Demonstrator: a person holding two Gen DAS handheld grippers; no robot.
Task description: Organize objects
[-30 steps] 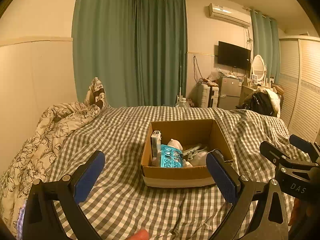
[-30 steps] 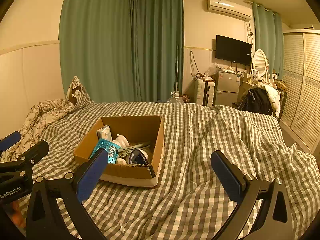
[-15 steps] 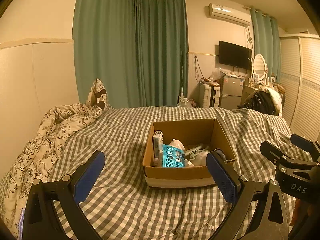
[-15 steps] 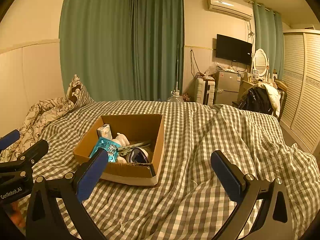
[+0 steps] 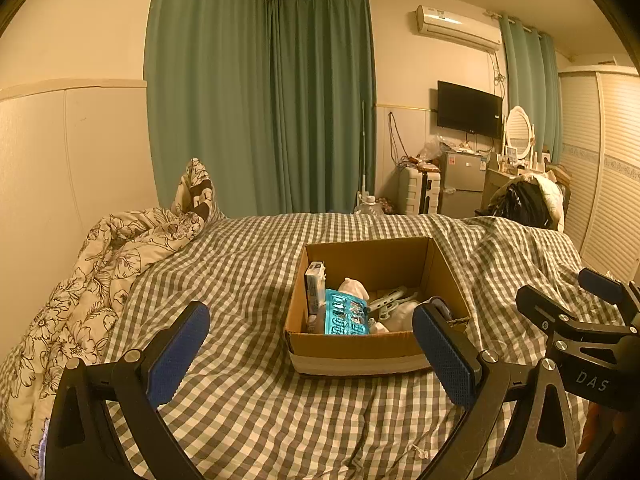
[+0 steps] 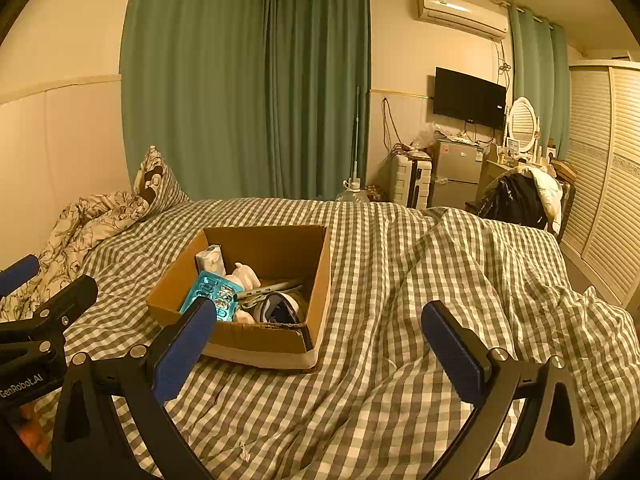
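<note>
An open cardboard box (image 5: 352, 350) sits on the checked bed, also in the right wrist view (image 6: 320, 272). Inside lie a teal blister pack (image 5: 345, 314) (image 6: 214, 292), a small white carton (image 5: 314, 286), a white soft item (image 5: 354, 288), a pale clip-like piece (image 5: 390, 294) and a dark blue item (image 6: 280, 308). My left gripper (image 5: 312, 352) is open and empty, above the bed just short of the box. My right gripper (image 6: 320, 350) is open and empty, to the right of the box. Each gripper shows at the edge of the other's view.
The grey checked bedspread (image 5: 248, 272) covers the bed, rumpled on the right (image 6: 500, 272). A floral quilt (image 5: 100, 264) and pillow (image 5: 198, 190) lie at the left by the wall. Green curtains, a small fridge (image 6: 456, 174), a TV and a clothes-piled chair (image 6: 520, 196) stand beyond.
Both views have shifted slightly, rising and pulling back a little from the box. Both grippers stay open and empty. The box and its contents have not moved.
</note>
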